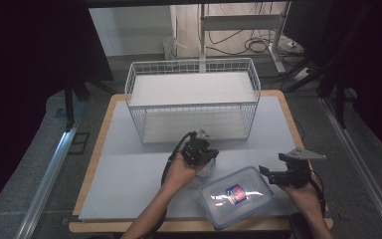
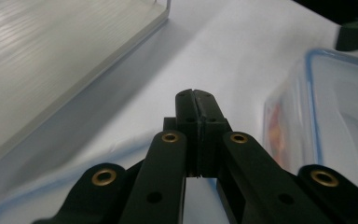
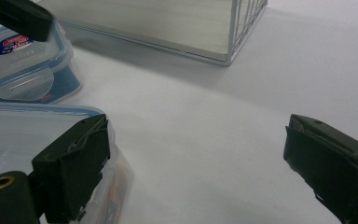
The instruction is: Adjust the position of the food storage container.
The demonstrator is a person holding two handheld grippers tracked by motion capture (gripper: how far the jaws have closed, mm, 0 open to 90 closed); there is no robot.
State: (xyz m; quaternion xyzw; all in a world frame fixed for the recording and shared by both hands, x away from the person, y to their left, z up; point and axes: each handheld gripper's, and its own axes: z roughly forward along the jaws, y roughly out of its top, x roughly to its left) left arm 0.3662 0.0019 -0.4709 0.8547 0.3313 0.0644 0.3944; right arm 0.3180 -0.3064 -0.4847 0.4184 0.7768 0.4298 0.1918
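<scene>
A large clear box with a blue-rimmed lid [image 1: 236,195] [image 2: 326,116] lies near the table's front edge. A smaller lidded box [image 1: 208,170] [image 3: 23,70] sits just behind it, partly hidden under my left hand. My left gripper [image 1: 206,152] [image 2: 196,100] hovers over the small box, jaws shut together with nothing between them. My right gripper [image 1: 273,164] [image 3: 198,154] is at the large box's right end. It stands wide open, its left jaw against the lid's rim and only bare mat between the jaws.
A white wire basket [image 1: 193,99] [image 3: 233,32] with a pale floor [image 2: 51,60] stands at the back middle of the white mat [image 1: 129,169]. The wooden table edge [image 1: 94,149] frames the mat; floor rails and cables lie beyond.
</scene>
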